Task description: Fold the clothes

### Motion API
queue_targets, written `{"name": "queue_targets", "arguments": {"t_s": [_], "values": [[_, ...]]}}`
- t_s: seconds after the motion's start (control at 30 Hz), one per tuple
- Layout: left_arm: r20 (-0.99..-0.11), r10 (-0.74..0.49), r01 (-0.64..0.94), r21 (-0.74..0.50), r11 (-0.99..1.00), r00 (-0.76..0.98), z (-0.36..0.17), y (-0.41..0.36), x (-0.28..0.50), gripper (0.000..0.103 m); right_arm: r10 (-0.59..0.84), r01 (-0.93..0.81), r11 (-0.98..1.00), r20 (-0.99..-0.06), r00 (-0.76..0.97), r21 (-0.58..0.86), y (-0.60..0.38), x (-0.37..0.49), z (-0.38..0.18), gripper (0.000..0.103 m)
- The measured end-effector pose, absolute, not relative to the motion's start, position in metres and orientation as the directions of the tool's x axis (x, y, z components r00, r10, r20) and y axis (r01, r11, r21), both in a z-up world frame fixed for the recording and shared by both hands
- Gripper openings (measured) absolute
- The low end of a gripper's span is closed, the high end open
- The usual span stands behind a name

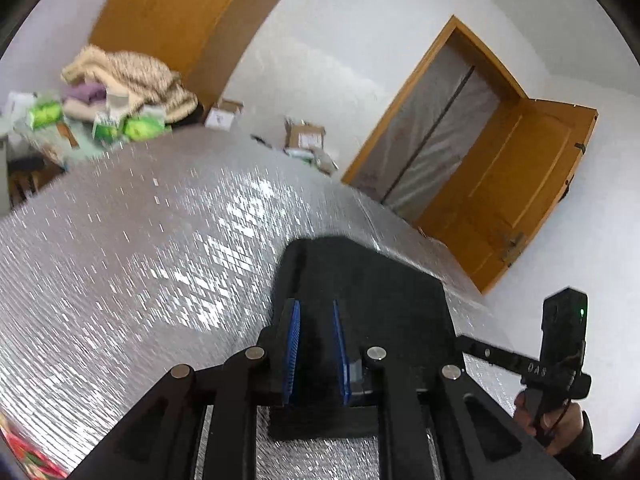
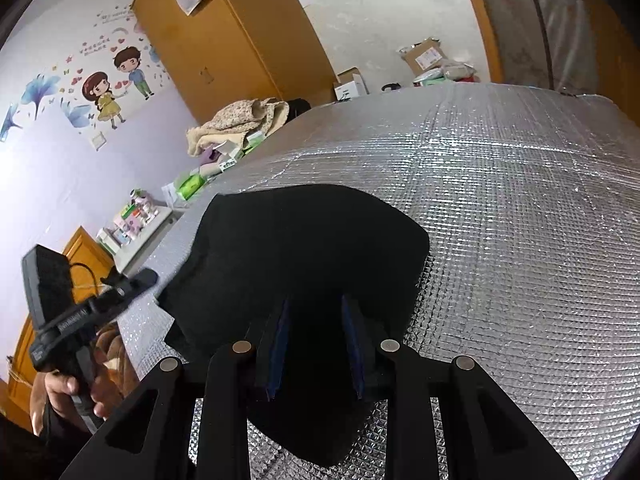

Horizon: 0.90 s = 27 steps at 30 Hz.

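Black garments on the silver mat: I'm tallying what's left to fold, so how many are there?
1. A single black garment lies folded on the silver mat, at its near edge under both grippers. More clothes may lie out of view.

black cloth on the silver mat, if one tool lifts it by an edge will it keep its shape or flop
The black cloth will probably flop: it lies flat with soft, rounded edges, so the lifted edge should rise while the rest hangs or drags. It looks thin, so likely light. The silver mat looks shiny and smooth, so a push may slide or bunch it.
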State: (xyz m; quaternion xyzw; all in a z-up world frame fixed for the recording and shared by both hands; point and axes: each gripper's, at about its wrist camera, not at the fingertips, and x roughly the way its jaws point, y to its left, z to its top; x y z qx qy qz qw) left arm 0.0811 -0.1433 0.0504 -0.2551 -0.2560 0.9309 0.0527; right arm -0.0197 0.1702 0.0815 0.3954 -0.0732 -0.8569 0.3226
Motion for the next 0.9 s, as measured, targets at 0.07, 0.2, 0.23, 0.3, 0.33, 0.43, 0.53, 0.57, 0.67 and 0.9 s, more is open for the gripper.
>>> {"name": "queue_targets", "arguments": {"t_s": [0.07,0.2,0.23,0.3,0.33,0.43,0.53,0.57,0.67,0.9], "values": [[-0.437,0.229,0.022,-0.499,-0.867,-0.870,0.058,-0.143,0.075,0.016,-0.613,0.492,-0.780,-0.629,-0.477,0.388,0.171,-0.020,0.080,0.027],[-0.461,0.247,-0.012,-0.454,-0.891,-0.852,0.059,-0.126,0.057,0.017,-0.617,0.480,-0.780,-0.626,-0.477,0.402,0.172,-0.023,0.080,0.027],[-0.497,0.235,-0.001,-0.426,-0.905,-0.835,0.052,-0.120,0.051,0.017,-0.618,0.478,-0.779,-0.624,-0.479,0.405,0.172,-0.023,0.081,0.027],[-0.565,0.207,0.020,-0.368,-0.930,-0.799,0.038,-0.109,0.038,0.017,-0.616,0.477,-0.781,-0.620,-0.487,0.402,0.172,-0.023,0.083,0.027],[-0.611,0.203,0.043,-0.364,-0.931,-0.765,0.023,-0.109,0.033,0.017,-0.615,0.477,-0.782,-0.617,-0.490,0.401,0.173,-0.023,0.084,0.027],[-0.598,0.200,0.041,-0.364,-0.930,-0.776,0.016,-0.111,0.039,0.017,-0.617,0.476,-0.781,-0.611,-0.495,0.403,0.178,-0.024,0.085,0.024],[-0.598,0.199,0.040,-0.361,-0.932,-0.777,0.025,-0.112,0.039,0.017,-0.606,0.474,-0.790,-0.618,-0.501,0.390,0.178,-0.028,0.084,0.013],[-0.590,0.196,0.038,-0.361,-0.932,-0.783,0.029,-0.113,0.039,0.017,-0.602,0.472,-0.793,-0.619,-0.505,0.386,0.178,-0.030,0.084,0.012],[-0.545,0.193,0.013,-0.351,-0.936,-0.816,0.047,-0.113,0.035,0.017,-0.590,0.477,-0.801,-0.612,-0.527,0.362,0.174,-0.036,0.089,0.012],[-0.580,0.158,0.007,-0.272,-0.962,-0.799,0.051,-0.101,-0.006,0.017,-0.554,0.472,-0.824,-0.624,-0.551,0.314,0.156,-0.075,0.093,0.012]]}}
